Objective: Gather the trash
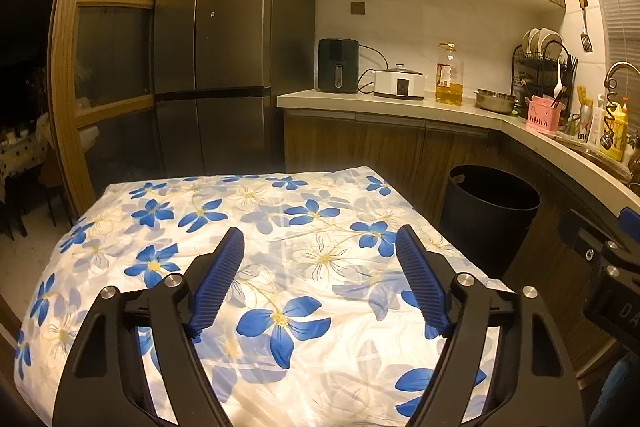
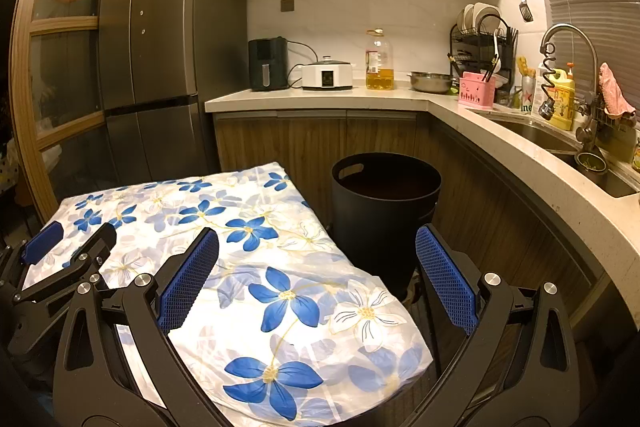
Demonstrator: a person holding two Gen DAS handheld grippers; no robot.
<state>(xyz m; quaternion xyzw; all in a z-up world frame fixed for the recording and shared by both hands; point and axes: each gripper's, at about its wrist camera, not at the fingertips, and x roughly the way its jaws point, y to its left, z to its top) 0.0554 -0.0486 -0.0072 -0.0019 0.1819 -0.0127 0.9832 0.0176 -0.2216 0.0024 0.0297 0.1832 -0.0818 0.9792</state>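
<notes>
A black round trash bin (image 1: 490,211) stands on the floor right of a table covered with a white cloth with blue flowers (image 1: 256,227). It also shows in the right wrist view (image 2: 384,211), beside the cloth (image 2: 256,267). My left gripper (image 1: 320,239) is open and empty above the cloth. My right gripper (image 2: 316,243) is open and empty, over the table's right edge, in front of the bin. The left gripper's fingers (image 2: 44,241) show at the left of the right wrist view. No trash item shows on the cloth.
A dark fridge (image 1: 224,39) stands behind the table. A kitchen counter (image 2: 320,97) holds an air fryer (image 2: 267,63), a cooker (image 2: 327,75), an oil bottle (image 2: 378,61), a steel bowl (image 2: 430,82) and a dish rack (image 2: 484,39). A sink (image 2: 560,143) with faucet is at right.
</notes>
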